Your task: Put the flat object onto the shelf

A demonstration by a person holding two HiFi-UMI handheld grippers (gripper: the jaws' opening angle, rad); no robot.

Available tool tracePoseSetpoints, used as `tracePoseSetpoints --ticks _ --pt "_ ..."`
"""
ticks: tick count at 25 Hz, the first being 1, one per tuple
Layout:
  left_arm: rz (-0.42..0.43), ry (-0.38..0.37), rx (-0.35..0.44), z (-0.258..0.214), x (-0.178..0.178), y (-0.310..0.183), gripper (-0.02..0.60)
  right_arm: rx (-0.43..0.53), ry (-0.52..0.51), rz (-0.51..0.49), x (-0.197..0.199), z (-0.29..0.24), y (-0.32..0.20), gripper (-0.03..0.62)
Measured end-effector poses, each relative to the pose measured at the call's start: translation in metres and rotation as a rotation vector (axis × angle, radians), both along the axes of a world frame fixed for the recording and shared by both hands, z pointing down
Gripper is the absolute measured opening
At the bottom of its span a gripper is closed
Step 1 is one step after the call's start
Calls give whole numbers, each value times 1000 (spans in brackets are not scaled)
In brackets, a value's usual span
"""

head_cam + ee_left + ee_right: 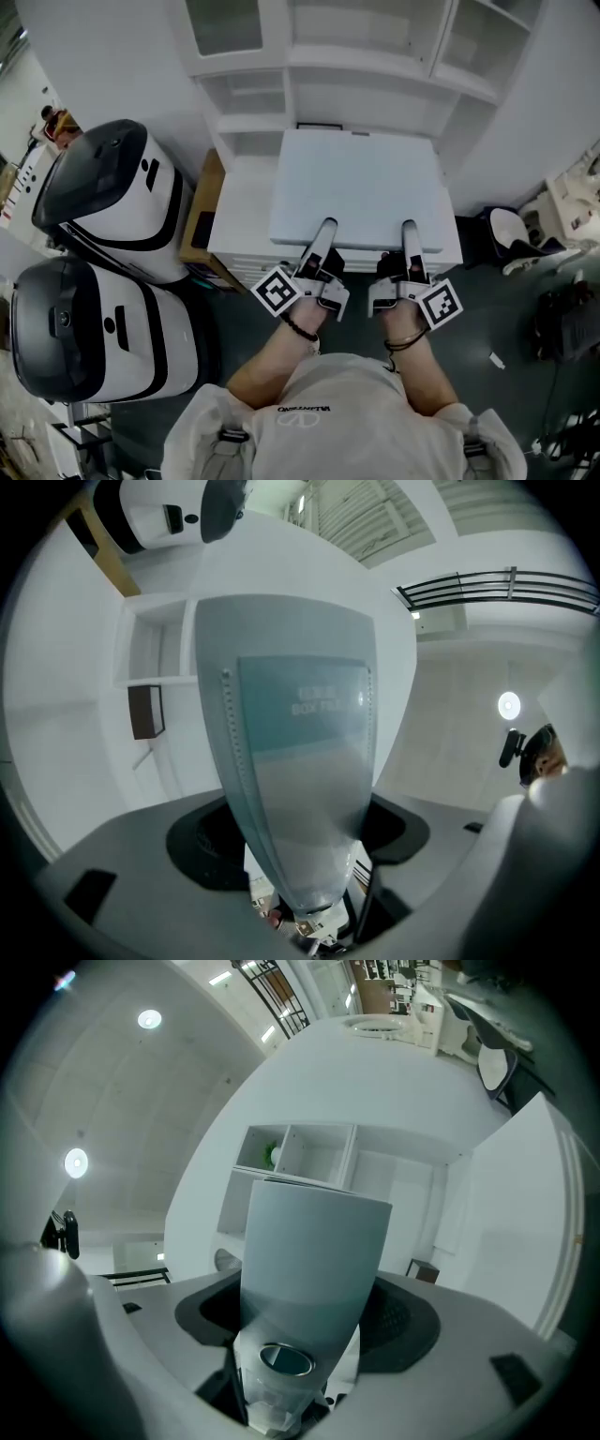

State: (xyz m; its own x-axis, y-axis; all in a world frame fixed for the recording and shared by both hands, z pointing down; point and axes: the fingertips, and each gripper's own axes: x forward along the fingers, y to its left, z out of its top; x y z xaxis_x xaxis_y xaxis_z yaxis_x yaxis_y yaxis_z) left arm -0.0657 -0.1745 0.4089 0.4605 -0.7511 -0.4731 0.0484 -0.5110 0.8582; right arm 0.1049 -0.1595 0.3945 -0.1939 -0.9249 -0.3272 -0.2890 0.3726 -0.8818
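Pale file (356,183), shelf (375,66) ahead, cardboard (208,187) left

A white wall (112,56) is seen at the far side, and a white shelving unit with open compartments (356,61) is set against it. The ground is covered by a dark grey floor (511,314). At the left a rounded white-and-black machine (117,202) is placed, with a second such machine (94,328) nearer. A brown board (200,220) is leaned just right of the farther one. Overhead, a round ceiling lamp (149,1020) is lit.

One flat file (356,183); two grippers — left gripper (326,229), right gripper (409,229); two black-and-white machines (112,202) (98,328); one shelf (253,122).
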Motion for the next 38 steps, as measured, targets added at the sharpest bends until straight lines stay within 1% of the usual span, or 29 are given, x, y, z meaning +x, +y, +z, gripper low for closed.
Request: tracePoseSetpoints --ticks 9,13,18,26,32,38 --pt "24 10 -9 -3 -11 -47 324 -1 -1 28 -12 -3 -43 339" --pt "29 -11 -7 -8 -5 -68 324 5 -18 38 -5 -6 -62 339" --pt "23 -43 13 -27 7 -105 324 25 -46 41 9 -20 -100 339" --pt "-10 -70 49 -68 26 -172 324 98 -68 9 29 -60 -176 339" --pt "-56 -85 89 -99 41 -221 324 149 -82 -36 45 -91 -233 339" --pt "-105 -103 102 -115 50 -260 324 153 -102 -85 53 -103 -281 339"
